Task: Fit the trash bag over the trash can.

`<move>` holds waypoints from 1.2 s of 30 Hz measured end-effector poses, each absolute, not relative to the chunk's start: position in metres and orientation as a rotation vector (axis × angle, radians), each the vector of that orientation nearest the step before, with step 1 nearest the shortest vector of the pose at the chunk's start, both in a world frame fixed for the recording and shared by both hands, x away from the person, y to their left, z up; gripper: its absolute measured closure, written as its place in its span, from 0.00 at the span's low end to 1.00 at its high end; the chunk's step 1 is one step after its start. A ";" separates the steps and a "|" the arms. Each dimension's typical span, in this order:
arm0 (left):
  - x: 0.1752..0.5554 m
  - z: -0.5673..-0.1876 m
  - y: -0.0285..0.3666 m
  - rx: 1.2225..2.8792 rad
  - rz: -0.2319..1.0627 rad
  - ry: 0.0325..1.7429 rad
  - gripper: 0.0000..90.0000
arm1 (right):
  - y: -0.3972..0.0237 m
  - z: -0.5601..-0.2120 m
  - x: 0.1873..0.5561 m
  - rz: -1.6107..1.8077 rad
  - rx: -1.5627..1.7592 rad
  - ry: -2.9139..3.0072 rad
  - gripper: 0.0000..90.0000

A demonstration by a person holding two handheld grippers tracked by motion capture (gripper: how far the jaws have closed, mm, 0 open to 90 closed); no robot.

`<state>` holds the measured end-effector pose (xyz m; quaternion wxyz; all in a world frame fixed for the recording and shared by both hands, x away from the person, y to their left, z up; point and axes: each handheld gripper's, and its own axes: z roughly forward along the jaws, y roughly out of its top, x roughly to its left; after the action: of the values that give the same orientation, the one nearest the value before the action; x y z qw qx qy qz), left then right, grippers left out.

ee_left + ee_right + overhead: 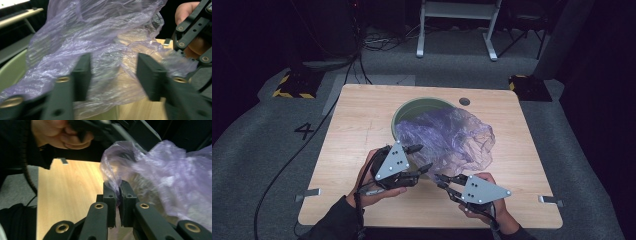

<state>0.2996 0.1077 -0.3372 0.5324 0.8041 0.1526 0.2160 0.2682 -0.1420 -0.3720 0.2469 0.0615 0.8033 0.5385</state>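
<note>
Purple plastic bag (pixel 447 137), lining of green bin (pixel 412 107) on the counter (pixel 352 130) in progress: right tool (pixel 443 181) pinching its near edge, left tool (pixel 421 158) half-open around loose film, bag lying mostly draped outside.

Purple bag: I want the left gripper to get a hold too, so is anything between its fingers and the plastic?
Nothing visible. The left gripper is open with the purple bag directly between its fingers; the right gripper pinches an edge nearby.
</note>
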 end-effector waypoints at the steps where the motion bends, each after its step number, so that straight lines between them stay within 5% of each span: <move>1: 0.300 -0.338 0.109 1.923 0.518 0.355 0.63 | -0.142 -0.373 0.268 1.464 0.162 2.198 0.95; 7: 0.297 -0.341 0.111 1.946 0.531 0.297 0.92 | -0.144 -0.376 0.265 1.468 0.142 2.212 0.88; 15: 0.297 -0.345 0.113 1.951 0.500 0.276 0.95 | -0.158 -0.374 0.260 1.486 0.123 2.224 0.81; 17: 0.296 -0.344 0.112 1.932 0.469 0.280 0.83 | -0.160 -0.374 0.259 1.488 0.133 2.223 0.85; 18: 0.296 -0.343 0.111 1.936 0.444 0.272 0.65 | -0.161 -0.375 0.260 1.483 0.132 2.223 0.88; 22: 0.285 -0.339 0.101 1.942 0.427 0.251 0.25 | -0.157 -0.379 0.263 1.470 0.133 2.234 0.96; 26: 0.282 -0.332 0.091 1.915 0.428 0.267 0.23 | -0.152 -0.381 0.262 1.437 0.105 2.249 0.97; 33: 0.288 -0.340 0.079 1.985 0.482 0.295 0.40 | -0.151 -0.382 0.258 1.408 0.087 2.240 0.94; 36: 0.290 -0.344 0.081 2.004 0.494 0.281 0.63 | -0.151 -0.382 0.257 1.412 0.064 2.240 0.92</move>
<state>0.2901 0.0806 -0.3440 0.5050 0.8303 0.1164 0.2048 0.2568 -0.1510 -0.3822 0.2437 0.0233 0.8202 0.5171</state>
